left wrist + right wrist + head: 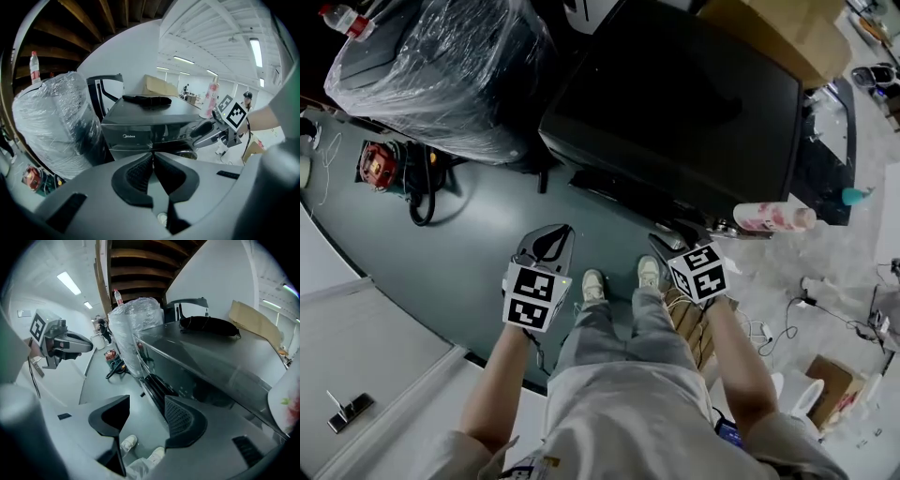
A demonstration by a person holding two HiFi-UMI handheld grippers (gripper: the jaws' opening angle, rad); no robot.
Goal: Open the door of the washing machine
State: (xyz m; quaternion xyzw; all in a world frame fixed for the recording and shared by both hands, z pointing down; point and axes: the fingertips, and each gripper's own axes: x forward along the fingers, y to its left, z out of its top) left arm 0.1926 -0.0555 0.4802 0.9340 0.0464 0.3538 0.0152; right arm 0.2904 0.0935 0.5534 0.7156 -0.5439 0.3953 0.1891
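Observation:
The dark washing machine [675, 103] stands in front of me, its flat top filling the middle of the head view. Its front panel [140, 132] faces the left gripper view. The round door [157, 387] shows low on the front in the right gripper view and looks closed. My left gripper [153, 157] is shut with nothing between its pads, held short of the machine's front, left of my feet [548, 242]. My right gripper [146, 404] is open and empty, close to the machine's front near the door [670, 244].
A plastic-wrapped bulky object [441, 75] stands left of the machine. A cardboard box [778, 33] lies behind it, and a dark bag [146, 99] on its top. A pink-and-white bottle [773, 217] sits at the right. A red tool [377, 164] and cables lie on the floor at left.

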